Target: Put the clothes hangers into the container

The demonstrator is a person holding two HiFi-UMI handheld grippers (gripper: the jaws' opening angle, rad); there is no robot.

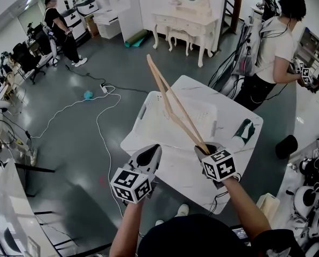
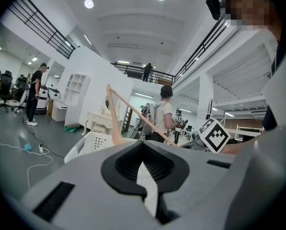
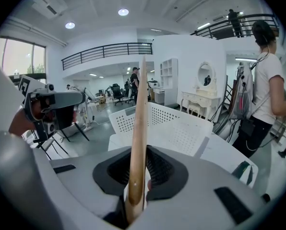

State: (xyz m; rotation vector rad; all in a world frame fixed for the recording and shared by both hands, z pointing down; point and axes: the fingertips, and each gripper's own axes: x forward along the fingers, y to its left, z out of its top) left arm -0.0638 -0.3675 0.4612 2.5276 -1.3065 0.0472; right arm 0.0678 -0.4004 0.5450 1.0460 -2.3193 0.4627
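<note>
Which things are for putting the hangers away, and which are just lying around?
For the job:
- wooden hanger, clamped in the right tool
- white container
- left tool, holding nothing

Just lying about:
- green-and-white thing on the table
- white cable on the floor
- dressing table at the back

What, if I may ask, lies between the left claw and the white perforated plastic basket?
Only bare white tabletop separates left claw and white perforated plastic basket, per the head view.
</note>
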